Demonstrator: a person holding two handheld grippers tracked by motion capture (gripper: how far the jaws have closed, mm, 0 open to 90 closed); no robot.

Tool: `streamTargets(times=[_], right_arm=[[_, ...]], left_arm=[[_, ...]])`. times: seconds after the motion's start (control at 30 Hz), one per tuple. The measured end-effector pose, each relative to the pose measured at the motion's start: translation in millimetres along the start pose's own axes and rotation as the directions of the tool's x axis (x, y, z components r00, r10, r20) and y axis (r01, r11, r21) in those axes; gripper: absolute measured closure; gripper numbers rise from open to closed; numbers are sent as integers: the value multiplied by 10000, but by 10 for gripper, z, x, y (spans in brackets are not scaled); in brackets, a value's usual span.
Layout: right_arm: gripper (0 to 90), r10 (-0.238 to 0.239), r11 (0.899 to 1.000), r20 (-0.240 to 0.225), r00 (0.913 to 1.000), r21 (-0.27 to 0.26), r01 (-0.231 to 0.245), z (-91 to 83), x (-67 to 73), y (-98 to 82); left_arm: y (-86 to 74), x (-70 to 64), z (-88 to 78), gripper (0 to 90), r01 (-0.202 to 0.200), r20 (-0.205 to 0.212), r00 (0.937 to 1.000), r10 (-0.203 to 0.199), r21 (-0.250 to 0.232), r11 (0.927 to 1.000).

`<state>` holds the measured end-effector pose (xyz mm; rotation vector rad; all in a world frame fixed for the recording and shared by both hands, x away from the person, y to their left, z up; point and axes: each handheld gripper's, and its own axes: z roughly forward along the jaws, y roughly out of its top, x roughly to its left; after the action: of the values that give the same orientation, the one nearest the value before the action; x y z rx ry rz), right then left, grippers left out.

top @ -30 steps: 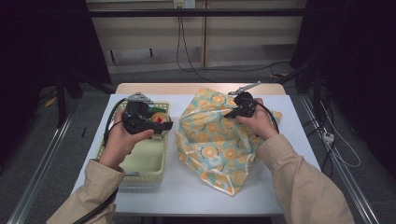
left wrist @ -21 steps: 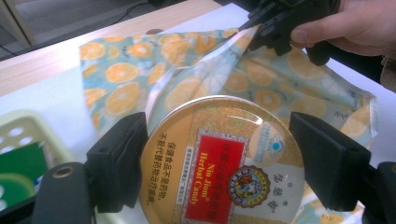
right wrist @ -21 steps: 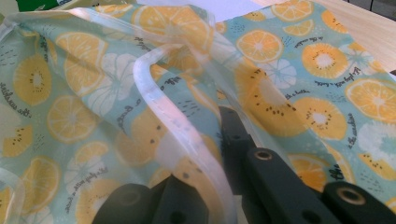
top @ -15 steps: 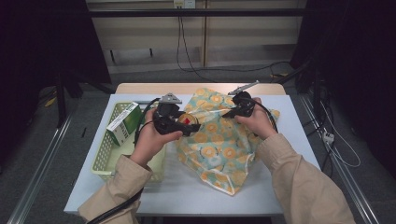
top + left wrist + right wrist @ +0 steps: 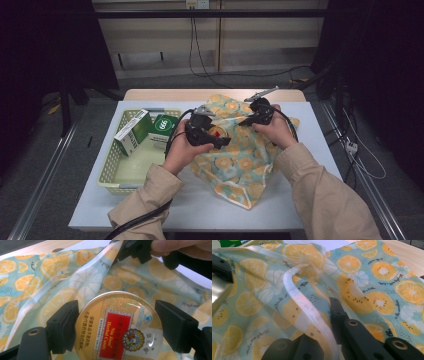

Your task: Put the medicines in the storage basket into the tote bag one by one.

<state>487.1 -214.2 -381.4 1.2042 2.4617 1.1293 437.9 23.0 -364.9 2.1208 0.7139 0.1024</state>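
High view: left gripper (image 5: 216, 139) now over bag (image 5: 240, 155), carried across from basket (image 5: 116, 172) at table's left, where it hung a second ago; round tin (image 5: 216, 134) held in its jaws, red label up. Two boxes, white (image 5: 131, 132) and green (image 5: 163, 131), left behind at basket's far end. Right gripper (image 5: 248, 118) at bag's far rim, unmoved, lifting that edge. Judged meaning: tin fetched, transfer near its end, bag mouth held ready, drop-in not yet done. Table (image 5: 320, 150) white, bag lying across its middle. Left gripper view: black pads set wide, one against each side of tin (image 5: 118, 326), left pad (image 5: 63, 326) pressed to rim, right pad (image 5: 172, 326) at opposite rim; tin flat between them, lid facing camera, gold border with red panel. Bag (image 5: 50, 290) directly beneath and ahead, orange-slice print, its raised hem (image 5: 105, 267) running up to other gripper at top, gripped by a hand (image 5: 182, 247). Right gripper view: jaws closed tight, pinching bag's clear zip strip (image 5: 312, 322) between them; strip arching up and away from pinch, holding mouth open; printed bag film (image 5: 372, 285) spread to right; tin's metal edge (image 5: 218, 292) entering at left border, just short of opening.
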Motion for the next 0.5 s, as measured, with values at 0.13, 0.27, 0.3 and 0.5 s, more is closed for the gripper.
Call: streamTargets(times=[0.13,0.27,0.3,0.5], right_arm=[[891,67,10000,42,10000,-60,-67,-30,-11,0],[891,62,9999,88,9999,-89,-61,-54,-15,2],[891,62,9999,96,9999,-104,-61,-59,-16,4],[891,71,9999,140,9999,-123,-69,-53,-7,8]], left_arm=[[-36,36,69,214,151,39,9999,-151,-47,9999],[-60,40,155,214,173,71,9998,-173,132,9998],[-62,33,178,214,159,118,9998,-161,106,9998],[-71,-1,347,214,218,361,9991,-226,226,9995]])
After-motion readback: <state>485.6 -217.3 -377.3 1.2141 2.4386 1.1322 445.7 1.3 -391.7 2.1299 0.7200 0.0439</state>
